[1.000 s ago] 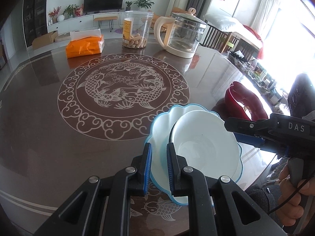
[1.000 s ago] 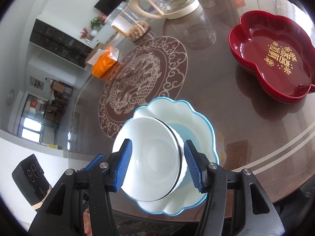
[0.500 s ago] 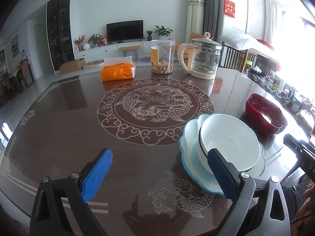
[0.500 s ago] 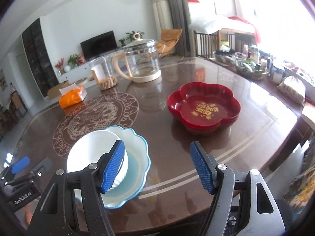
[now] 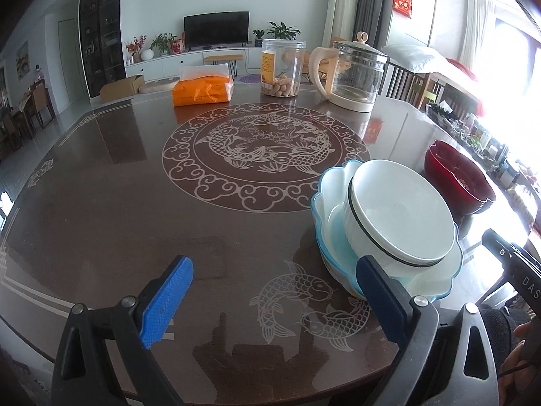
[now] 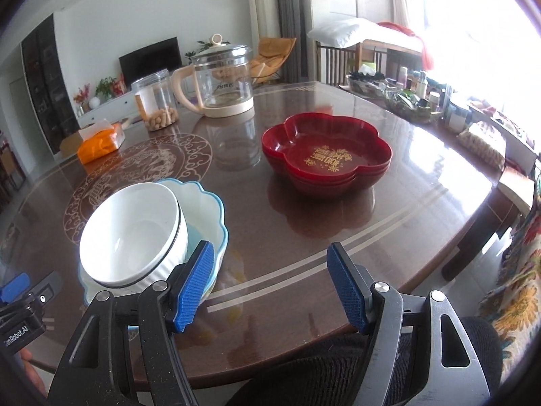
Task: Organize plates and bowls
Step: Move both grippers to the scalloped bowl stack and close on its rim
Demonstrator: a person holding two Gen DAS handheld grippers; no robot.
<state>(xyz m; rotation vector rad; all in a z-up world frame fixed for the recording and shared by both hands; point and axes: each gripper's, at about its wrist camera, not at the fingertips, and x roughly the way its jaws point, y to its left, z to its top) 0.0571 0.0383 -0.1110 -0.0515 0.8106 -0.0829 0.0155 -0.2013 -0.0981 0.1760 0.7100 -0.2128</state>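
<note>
A white bowl with a black rim line sits inside a scalloped pale-blue plate near the table's front edge. Stacked red flower-shaped dishes stand to the right of it. My left gripper is open and empty, low over the table, with its right finger just in front of the plate. My right gripper is open and empty over the front edge, right of the plate.
A glass kettle, a clear jar of snacks and an orange tissue pack stand at the far side of the dark round table. A cluttered side table is at the right.
Both grippers have let go and pulled back from the bowl and plate. The left gripper opened from nearly shut at the plate's rim; the right gripper backed off the bowl and swung right.
</note>
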